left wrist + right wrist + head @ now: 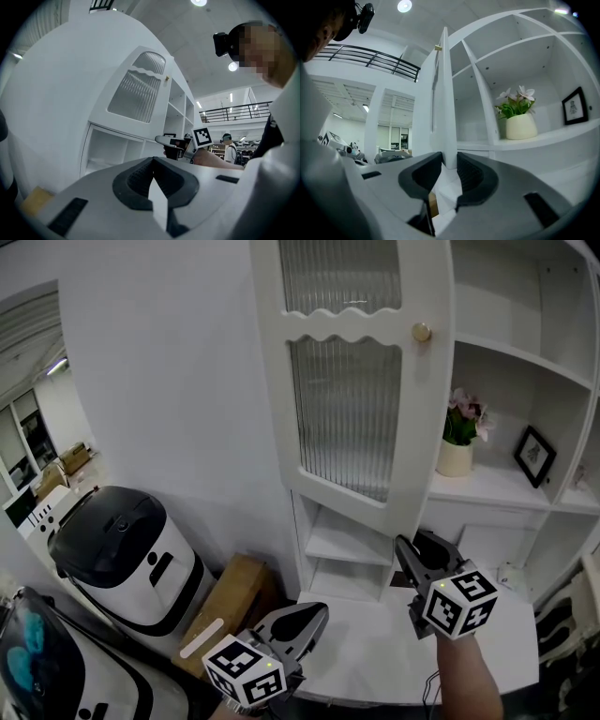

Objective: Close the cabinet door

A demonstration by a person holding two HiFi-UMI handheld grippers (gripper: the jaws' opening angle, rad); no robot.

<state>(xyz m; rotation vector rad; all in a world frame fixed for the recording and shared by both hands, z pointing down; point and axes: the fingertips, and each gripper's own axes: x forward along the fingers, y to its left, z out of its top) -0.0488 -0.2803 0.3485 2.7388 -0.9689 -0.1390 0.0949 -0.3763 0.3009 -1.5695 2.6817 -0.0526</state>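
The white cabinet door (347, 381) with ribbed glass and a brass knob (422, 332) stands swung wide open, away from the shelves. My right gripper (408, 554) is at the door's lower corner. In the right gripper view the door's edge (445, 93) stands between the jaws of that gripper (449, 166), with the pads close beside both faces but not visibly pressing. My left gripper (314, 615) hangs lower left over the counter, shut and empty. The left gripper view shows its closed jaws (152, 161), the door (136, 93) and the right gripper (164, 139) beyond.
On the open shelves stand a potted flower (457, 442) and a small framed picture (534, 456). A white counter (375, 652) runs below the cabinet. To the left are a black-and-white machine (122, 549) and a cardboard box (230, 601) on the floor.
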